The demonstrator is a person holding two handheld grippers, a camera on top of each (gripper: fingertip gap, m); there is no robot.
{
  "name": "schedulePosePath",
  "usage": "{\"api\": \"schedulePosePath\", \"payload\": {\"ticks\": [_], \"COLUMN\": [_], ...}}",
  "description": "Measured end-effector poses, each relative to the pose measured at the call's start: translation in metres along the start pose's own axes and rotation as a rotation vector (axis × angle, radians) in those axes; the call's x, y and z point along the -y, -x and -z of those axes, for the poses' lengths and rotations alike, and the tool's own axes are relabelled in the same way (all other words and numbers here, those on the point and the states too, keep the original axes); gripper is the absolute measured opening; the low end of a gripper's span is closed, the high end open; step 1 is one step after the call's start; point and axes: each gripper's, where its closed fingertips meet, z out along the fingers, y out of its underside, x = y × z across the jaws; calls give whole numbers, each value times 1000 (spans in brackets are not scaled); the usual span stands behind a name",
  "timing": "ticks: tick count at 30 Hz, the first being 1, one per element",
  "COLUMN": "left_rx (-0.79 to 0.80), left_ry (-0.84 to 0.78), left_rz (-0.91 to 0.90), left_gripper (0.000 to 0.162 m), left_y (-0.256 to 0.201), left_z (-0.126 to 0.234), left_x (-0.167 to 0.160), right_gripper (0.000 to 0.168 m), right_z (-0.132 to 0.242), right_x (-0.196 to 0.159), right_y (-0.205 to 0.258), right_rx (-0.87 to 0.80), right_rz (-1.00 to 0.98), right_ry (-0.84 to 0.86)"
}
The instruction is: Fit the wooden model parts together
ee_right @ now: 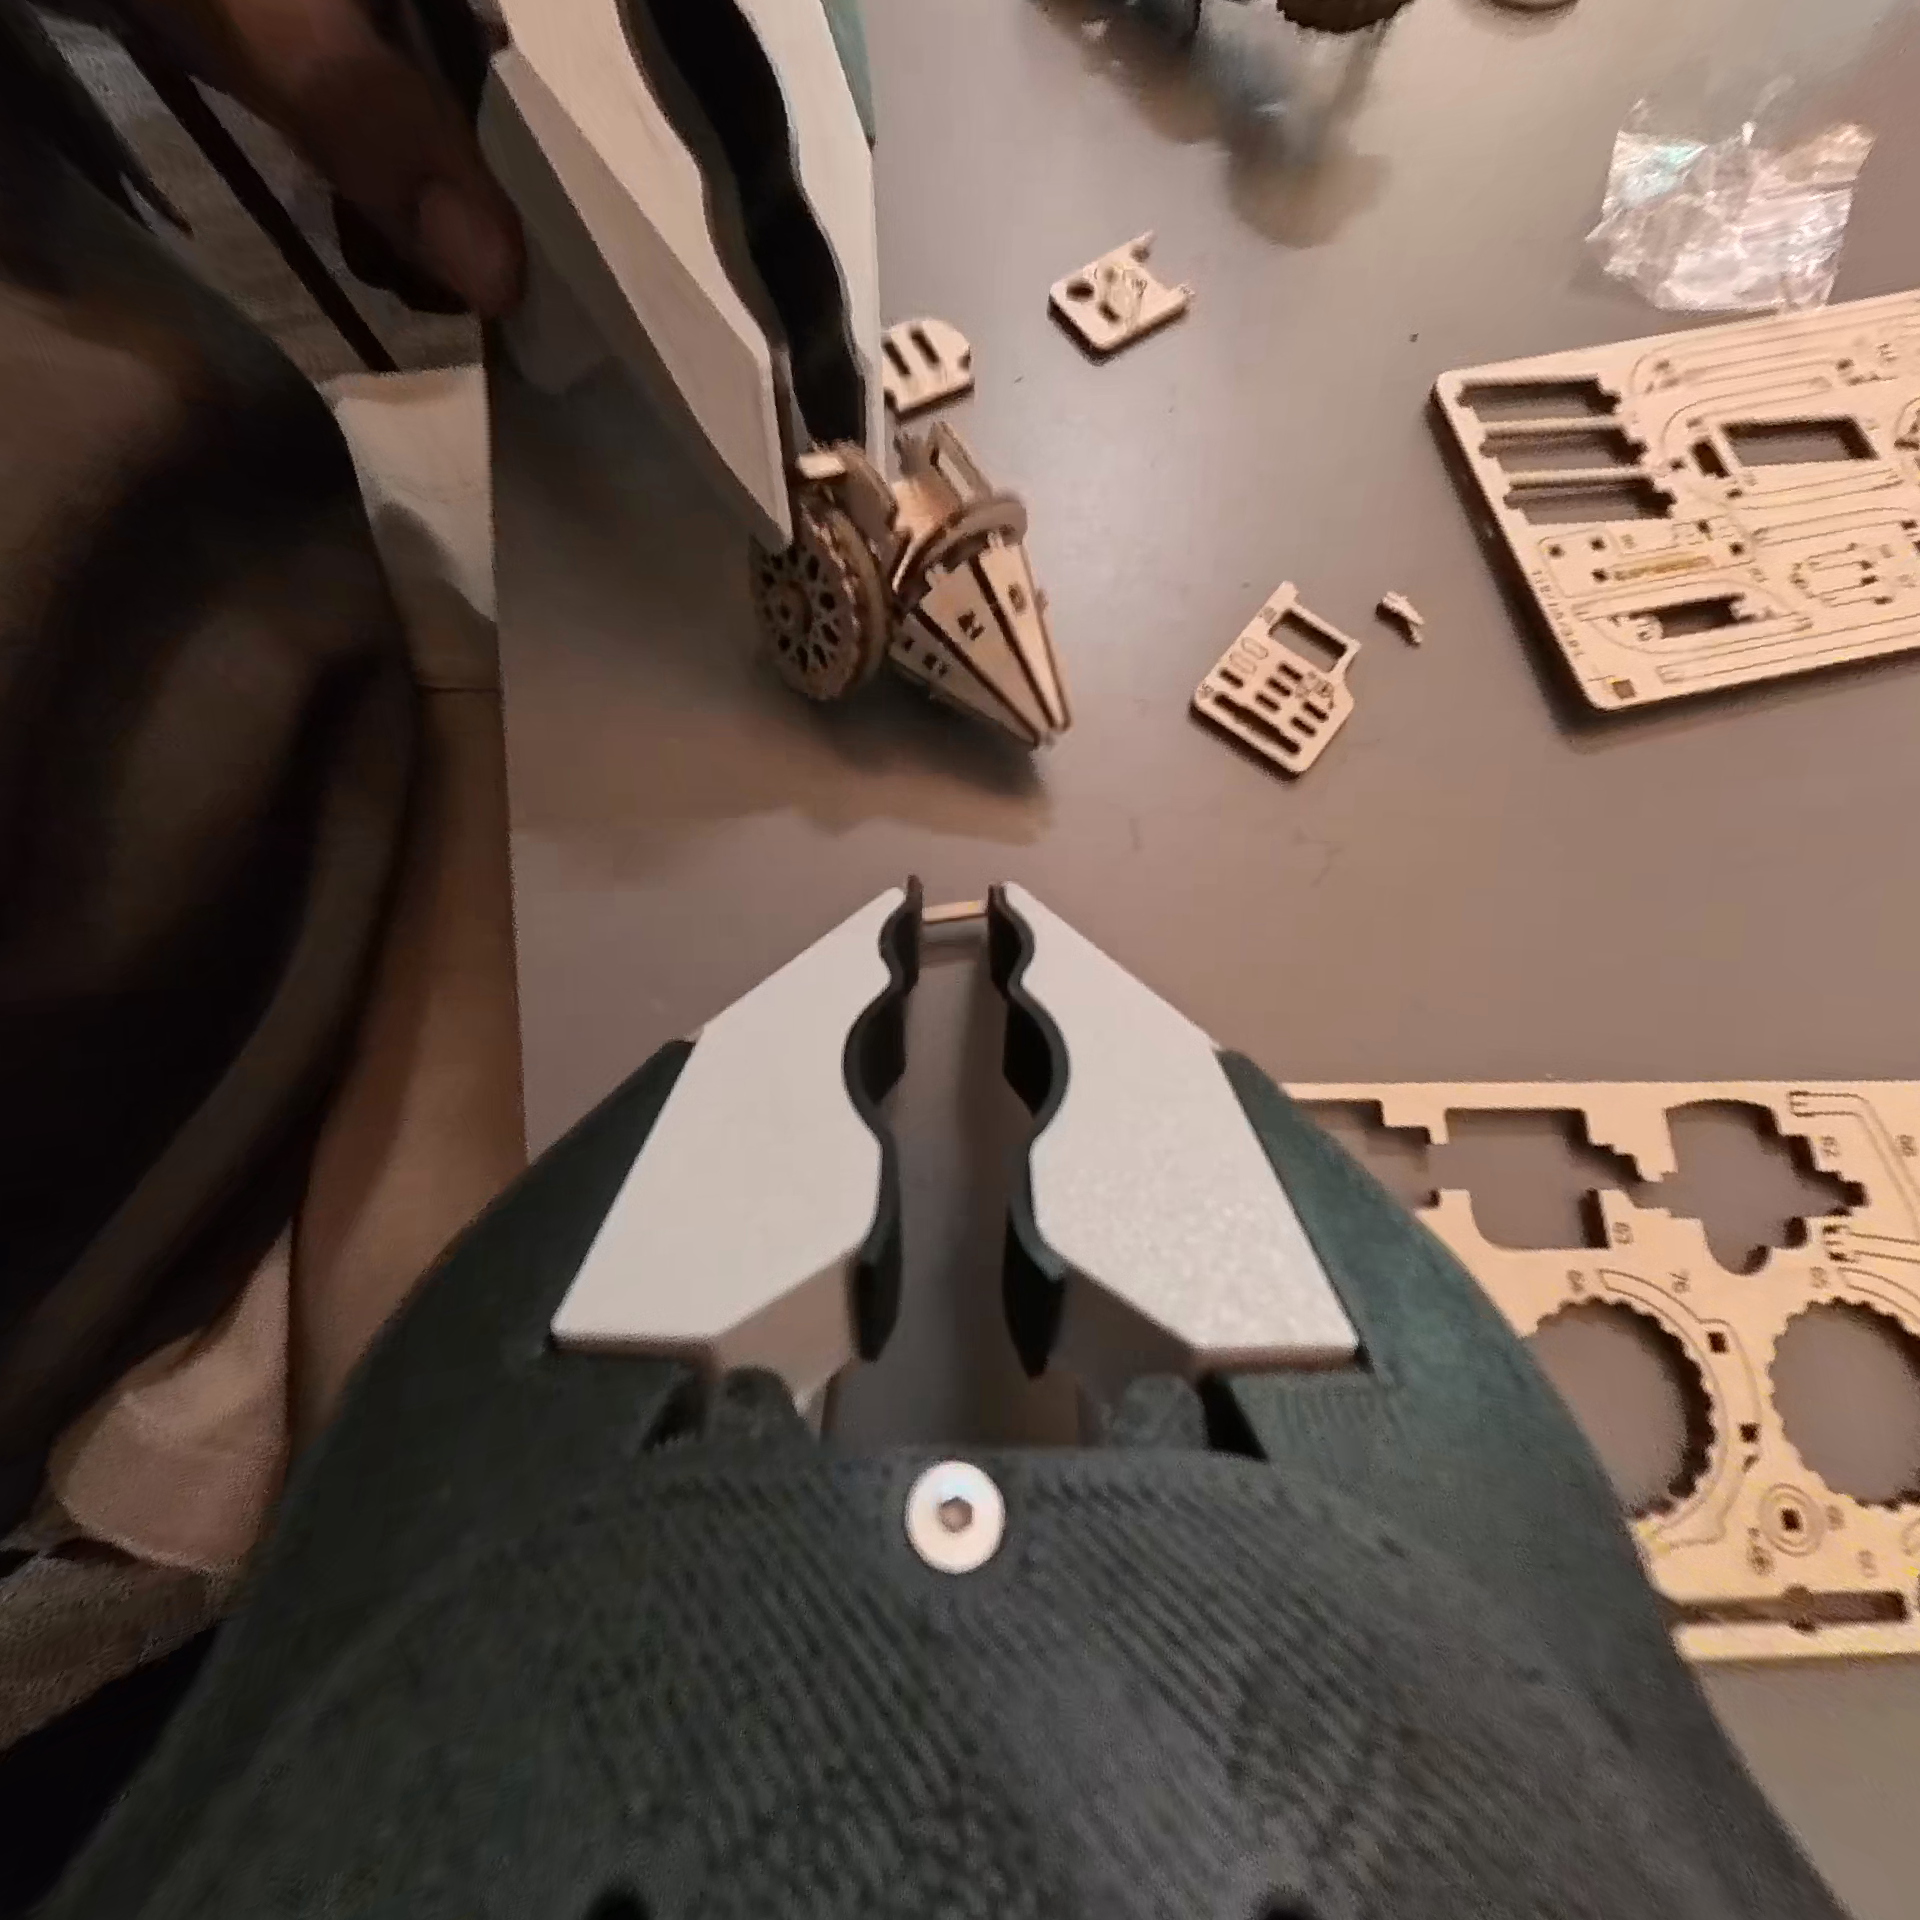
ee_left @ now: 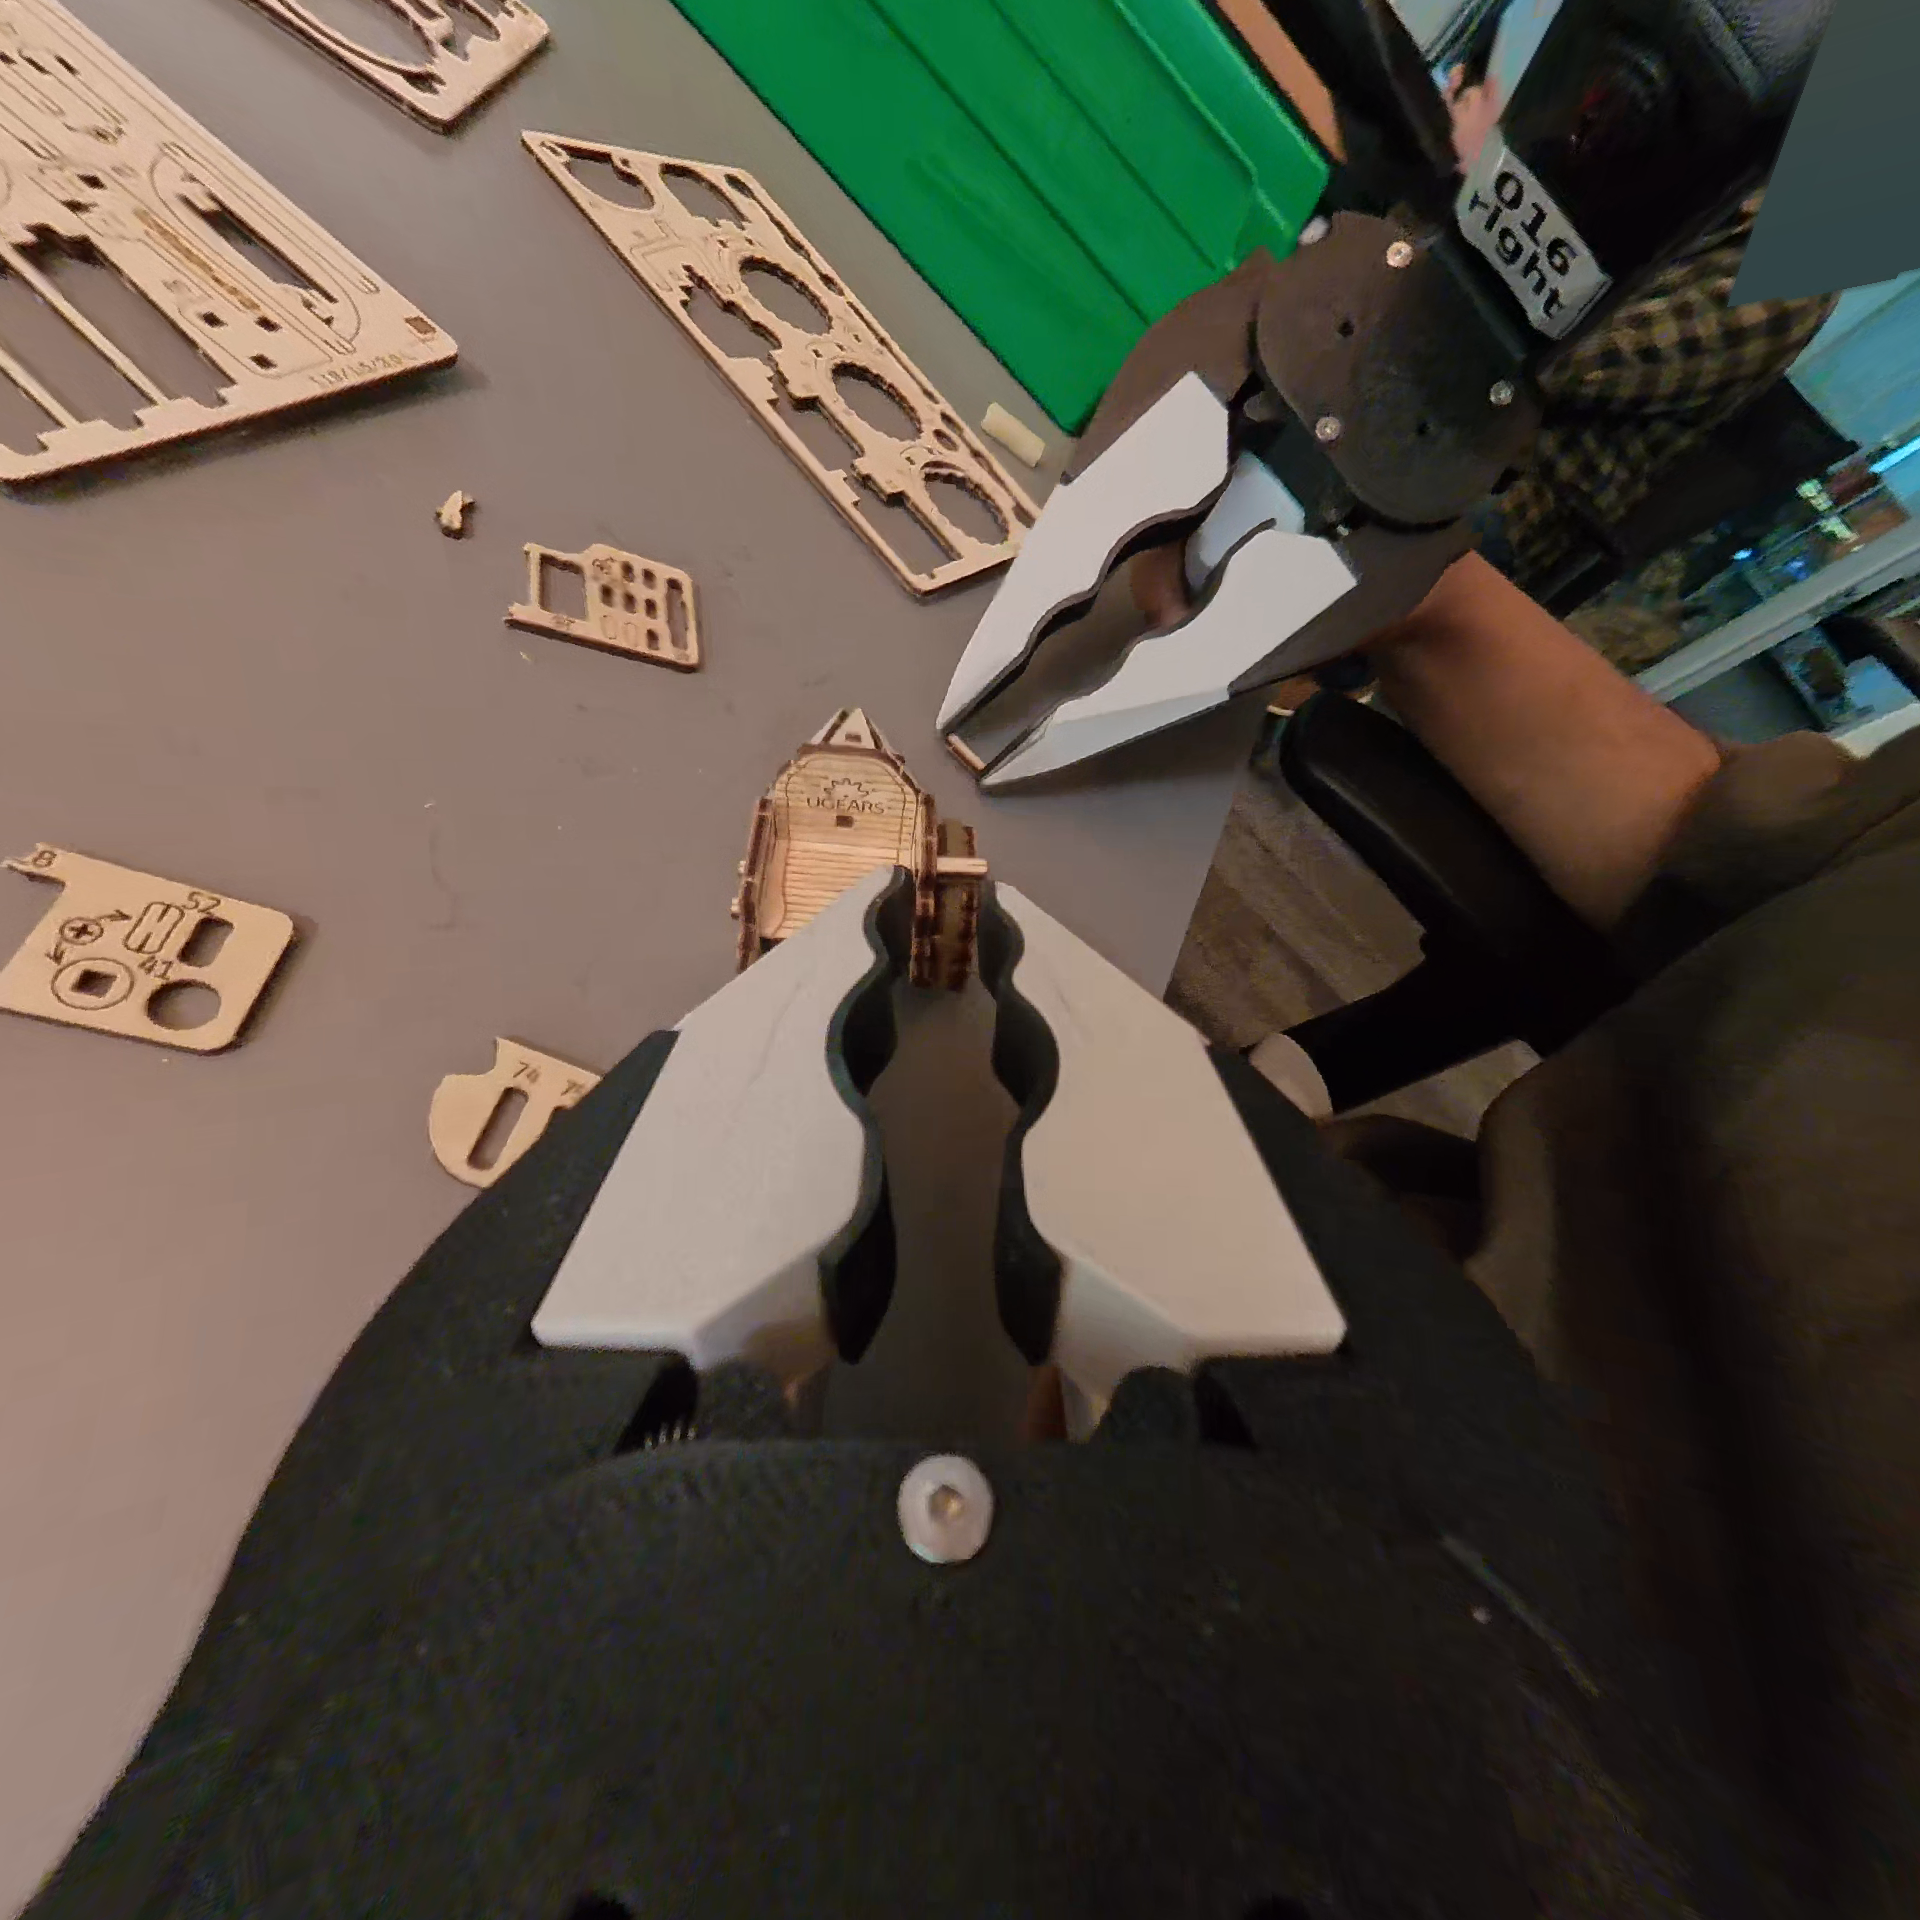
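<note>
Two grippers work near the desk edge. Your right gripper pinches a small wooden peg; farther off, your left gripper clamps the wooden model by its wheel. Align the peg squarely before pressing.

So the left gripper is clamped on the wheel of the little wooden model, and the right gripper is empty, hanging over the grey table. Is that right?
Not quite. The left gripper does clamp the wheel of the wooden model, but the right gripper is not empty: the right wrist view shows a small wooden piece pinched between its tips. It does hang over the grey table.
</note>
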Motion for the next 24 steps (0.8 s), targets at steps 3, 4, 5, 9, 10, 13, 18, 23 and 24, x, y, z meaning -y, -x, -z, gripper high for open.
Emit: {"api": "schedulePosePath", "payload": {"ticks": [3,4,5,9,10,13,18,23,24], "left_rx": [-63,-86,-101,-143,-151,-176,-198,-194,-190], "left_ry": [19,42,60,88,94,117,134,137,134], "left_rz": [26,33,38,47,50,47,42,45,46], "left_gripper": [9,10,10,10,10,10,10,10,10], "left_y": [-5,-6,-7,-9,-9,-10,-11,-10,-9], "left_z": [1,1,1,3,3,6,9,9,9], "left_x": [-2,-4,-7,-9,-10,-12,-14,-14,-14], "right_gripper": [11,11,11,11,11,11,11,11,11], "right_z": [9,13,15,10,6,-3,-13,-19,-19], "right_x": [26,38,47,63,63,64,67,65,65], "right_y": [8,13,19,32,32,32,34,36,36], "right_rx": [29,57,93,208,226,290,413,493,491], "right_rz": [-9,-13,-18,-7,0,14,29,9,-1], "right_ry": [-113,-162,-205,-244,-235,-206,-145,-54,-44]}}
